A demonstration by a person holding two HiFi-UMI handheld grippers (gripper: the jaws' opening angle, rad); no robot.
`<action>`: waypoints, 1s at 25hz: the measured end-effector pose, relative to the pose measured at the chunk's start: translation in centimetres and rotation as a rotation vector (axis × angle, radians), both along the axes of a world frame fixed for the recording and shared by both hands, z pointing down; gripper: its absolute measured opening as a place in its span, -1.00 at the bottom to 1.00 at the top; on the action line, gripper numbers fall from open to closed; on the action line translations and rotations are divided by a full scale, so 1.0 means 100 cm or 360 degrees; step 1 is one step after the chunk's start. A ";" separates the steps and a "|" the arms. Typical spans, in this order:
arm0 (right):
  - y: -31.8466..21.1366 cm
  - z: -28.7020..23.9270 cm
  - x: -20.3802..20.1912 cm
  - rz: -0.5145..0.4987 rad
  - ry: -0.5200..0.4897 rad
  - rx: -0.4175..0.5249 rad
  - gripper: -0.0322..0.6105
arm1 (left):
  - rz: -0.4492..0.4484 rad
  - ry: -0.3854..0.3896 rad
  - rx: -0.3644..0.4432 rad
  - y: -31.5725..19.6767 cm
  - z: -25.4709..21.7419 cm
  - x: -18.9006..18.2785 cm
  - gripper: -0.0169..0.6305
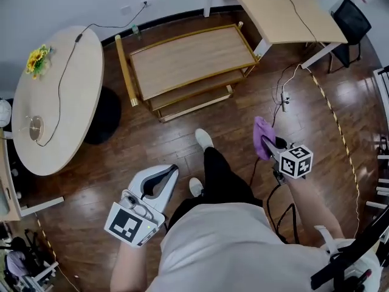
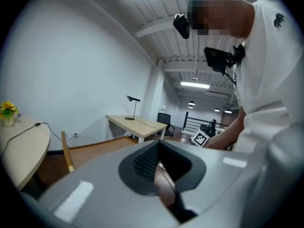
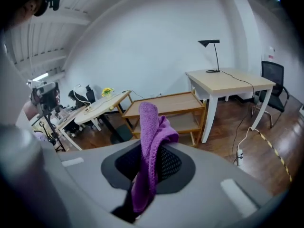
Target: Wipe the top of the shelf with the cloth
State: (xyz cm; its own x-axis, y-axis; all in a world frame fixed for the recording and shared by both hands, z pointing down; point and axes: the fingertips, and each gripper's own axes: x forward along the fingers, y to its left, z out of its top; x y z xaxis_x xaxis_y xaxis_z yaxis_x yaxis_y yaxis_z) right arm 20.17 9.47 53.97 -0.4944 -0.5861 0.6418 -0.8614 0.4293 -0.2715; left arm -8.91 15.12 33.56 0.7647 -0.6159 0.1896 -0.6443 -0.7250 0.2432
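Our left hand-held gripper (image 1: 171,171) hangs empty, jaws drawn nearly together. The shelf (image 1: 191,56) stands well ahead of us. Our right hand-held gripper (image 1: 271,145) pinches the purple cloth (image 1: 262,135) by one fold, well away from the shelf. It looks soft, light and floppy, so a bunched, deeper hold should wipe better

An office, with desk (image 3: 232,82), lamp (image 3: 211,44), swivel chair (image 3: 273,87).

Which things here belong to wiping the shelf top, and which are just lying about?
Part of the job:
purple cloth, clamped in the right gripper
wooden shelf, not yet reached

Lying about:
oval table with yellow flowers
desk
office chair
floor cable
left gripper, shut on nothing
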 end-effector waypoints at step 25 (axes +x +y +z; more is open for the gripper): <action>0.245 -0.173 0.103 -0.0149 -0.0252 0.0519 -0.74 | 0.0170 -0.0112 0.0126 0.222 -0.017 0.192 -0.88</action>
